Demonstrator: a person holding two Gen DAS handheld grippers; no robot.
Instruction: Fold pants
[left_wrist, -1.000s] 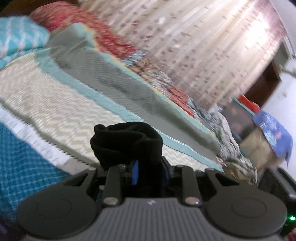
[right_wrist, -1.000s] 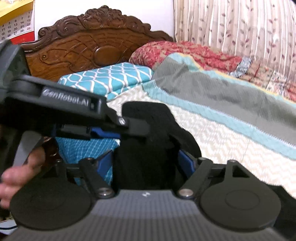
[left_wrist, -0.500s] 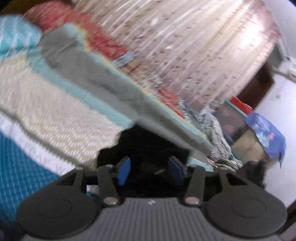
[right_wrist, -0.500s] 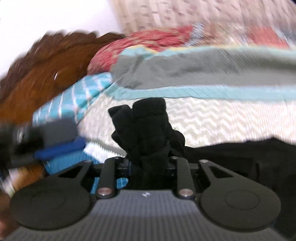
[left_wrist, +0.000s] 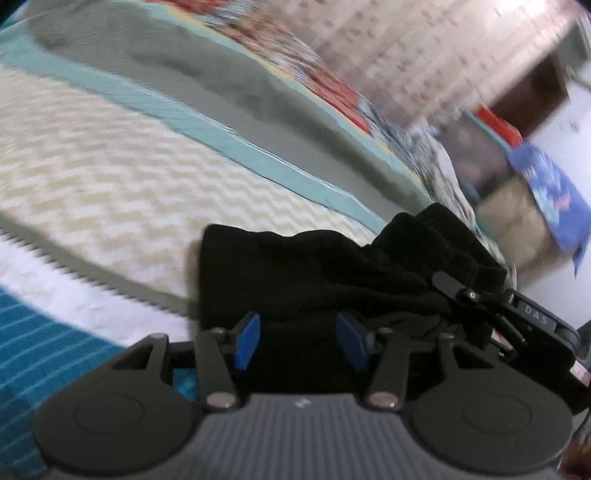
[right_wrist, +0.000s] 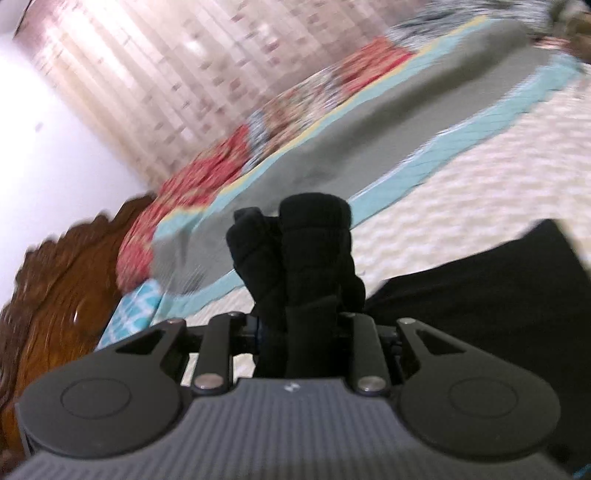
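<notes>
The black pants lie bunched on the bed's quilt. My left gripper is low over them. Its blue pads stand apart with their faces bare, and black cloth lies between and ahead of them. To the right of it, my right gripper holds a gathered fold of the same cloth. In the right wrist view my right gripper is shut on a thick roll of the pants that sticks up past the fingers and hides the pads. More of the pants spreads flat at the right.
The quilt has cream zigzag, teal and grey bands. A carved wooden headboard and a red patterned pillow are at one end. A curtain hangs behind the bed. A blue cloth covers boxes beyond the foot.
My left jaws have parted from the cloth bunch they pinched, and the hand has slid along the bed. My right jaws have shut on a roll of pants, and the wrist has rolled.
</notes>
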